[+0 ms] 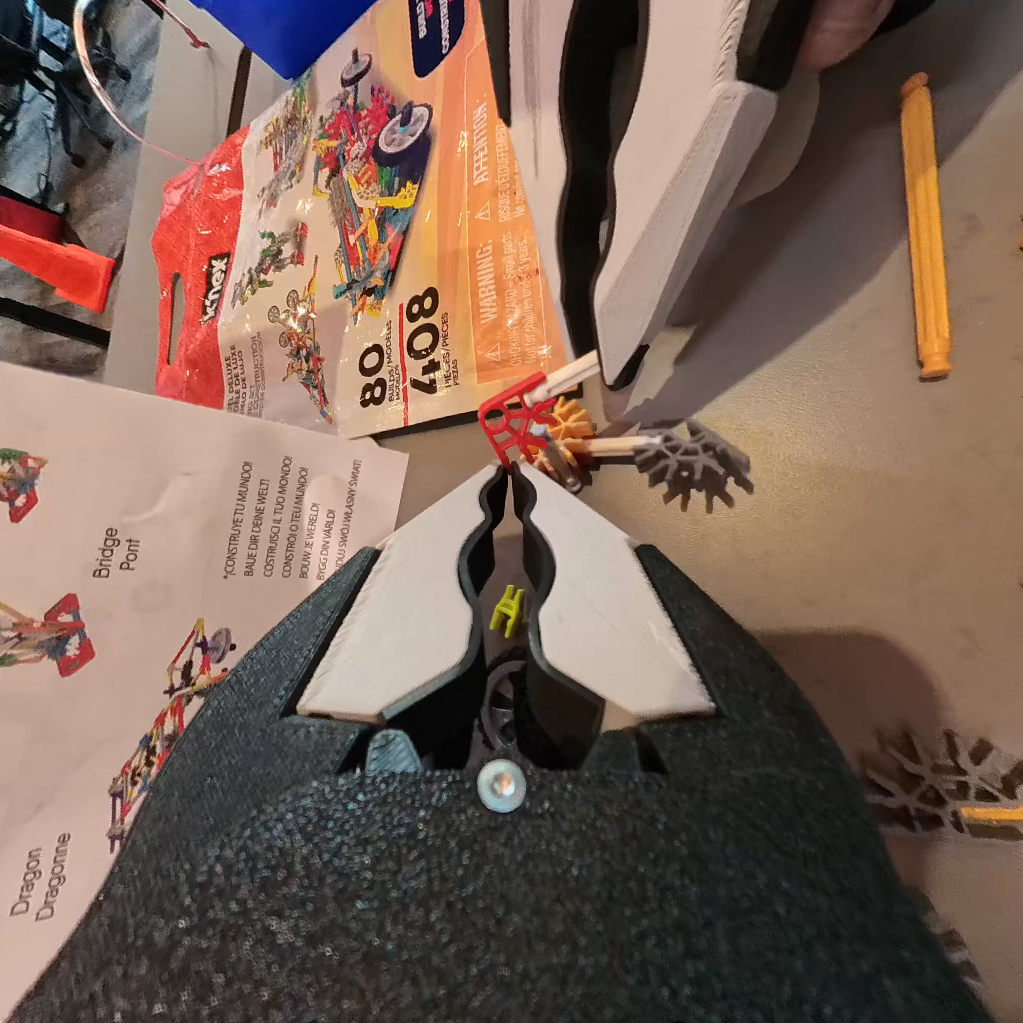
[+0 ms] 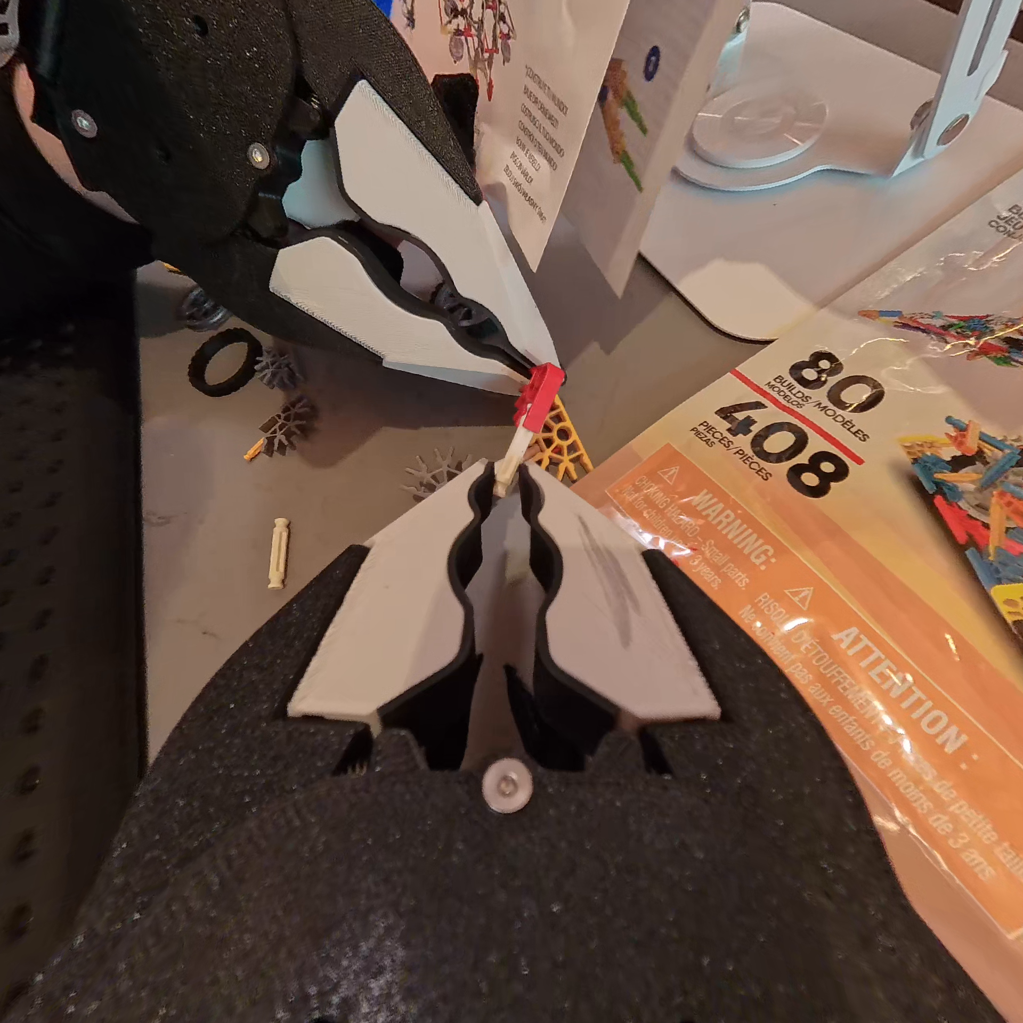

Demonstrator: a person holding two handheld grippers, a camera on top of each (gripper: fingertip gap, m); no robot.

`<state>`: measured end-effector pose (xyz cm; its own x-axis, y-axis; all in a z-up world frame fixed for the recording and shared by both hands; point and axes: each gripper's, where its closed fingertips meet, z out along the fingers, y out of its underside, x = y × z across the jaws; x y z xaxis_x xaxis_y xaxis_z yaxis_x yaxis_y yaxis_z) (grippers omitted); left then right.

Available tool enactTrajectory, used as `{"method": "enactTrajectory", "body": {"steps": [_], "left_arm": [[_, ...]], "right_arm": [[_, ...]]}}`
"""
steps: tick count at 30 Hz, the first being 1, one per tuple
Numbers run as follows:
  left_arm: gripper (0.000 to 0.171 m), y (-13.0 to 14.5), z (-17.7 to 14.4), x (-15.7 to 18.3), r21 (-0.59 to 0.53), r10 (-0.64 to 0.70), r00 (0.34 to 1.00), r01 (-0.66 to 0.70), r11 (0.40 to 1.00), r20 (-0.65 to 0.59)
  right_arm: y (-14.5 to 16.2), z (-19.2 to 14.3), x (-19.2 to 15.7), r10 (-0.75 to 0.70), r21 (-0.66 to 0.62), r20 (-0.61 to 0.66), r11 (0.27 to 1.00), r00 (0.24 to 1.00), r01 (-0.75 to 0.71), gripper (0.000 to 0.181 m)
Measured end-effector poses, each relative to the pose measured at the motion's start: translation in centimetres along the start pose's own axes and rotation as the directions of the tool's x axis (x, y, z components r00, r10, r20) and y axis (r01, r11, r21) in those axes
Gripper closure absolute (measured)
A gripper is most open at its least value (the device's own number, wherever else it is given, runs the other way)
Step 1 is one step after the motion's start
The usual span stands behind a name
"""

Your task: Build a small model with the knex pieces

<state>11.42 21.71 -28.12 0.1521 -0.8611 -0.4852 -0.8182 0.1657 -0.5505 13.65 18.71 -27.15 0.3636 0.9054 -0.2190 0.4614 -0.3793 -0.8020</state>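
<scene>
My left gripper (image 1: 509,473) is shut on the lower corner of a red connector (image 1: 512,418). My right gripper (image 2: 506,470) is shut on a short white rod (image 2: 513,448) whose far end sits in that red connector (image 2: 540,394). In the left wrist view the right gripper (image 1: 620,376) comes in from the upper right with the white rod (image 1: 564,373). In the right wrist view the left gripper (image 2: 526,372) comes in from the upper left. A yellow connector (image 1: 573,426) lies just behind the joint, beside a grey snowflake connector (image 1: 692,465) with a cream rod in it.
A printed plastic parts bag (image 1: 343,249) and an instruction sheet (image 1: 138,553) lie to the left. Loose parts lie on the grey table: a long yellow rod (image 1: 924,221), a cream rod (image 2: 278,553), a black tyre (image 2: 224,362), grey connectors (image 2: 290,423). A white stand (image 2: 775,127) is behind. My hands' fingertips stand some 4 cm from each other.
</scene>
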Motion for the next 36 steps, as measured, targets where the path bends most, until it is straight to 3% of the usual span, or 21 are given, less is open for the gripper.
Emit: {"method": "enactTrajectory", "body": {"steps": [5, 11, 29, 36], "left_arm": [[0.171, 0.5, 0.1, -0.4, -0.019, -0.025, 1.0, 0.025, 1.0, 0.0], [0.171, 0.2, -0.2, -0.5, -0.021, -0.063, 0.998, 0.063, 0.998, -0.012], [0.171, 0.0, -0.4, -1.7, -0.067, -0.192, 0.981, 0.19, 0.979, -0.017], [0.171, 0.5, 0.4, -1.1, -0.123, -0.21, 0.977, 0.205, 0.971, -0.029]], "right_arm": [[-0.4, -0.3, 0.2, -0.038, 0.01, -0.036, 0.999, 0.999, 0.038, 0.168], [-0.8, -0.4, 0.4, -0.057, 0.025, -0.061, 0.998, 0.996, 0.059, 0.178], [-1.3, -0.5, 1.1, -0.01, 0.077, -0.074, 0.997, 0.997, 0.015, 0.179], [-0.5, -0.1, 1.6, 0.02, 0.043, -0.084, 0.999, 0.996, -0.016, 0.181]]}}
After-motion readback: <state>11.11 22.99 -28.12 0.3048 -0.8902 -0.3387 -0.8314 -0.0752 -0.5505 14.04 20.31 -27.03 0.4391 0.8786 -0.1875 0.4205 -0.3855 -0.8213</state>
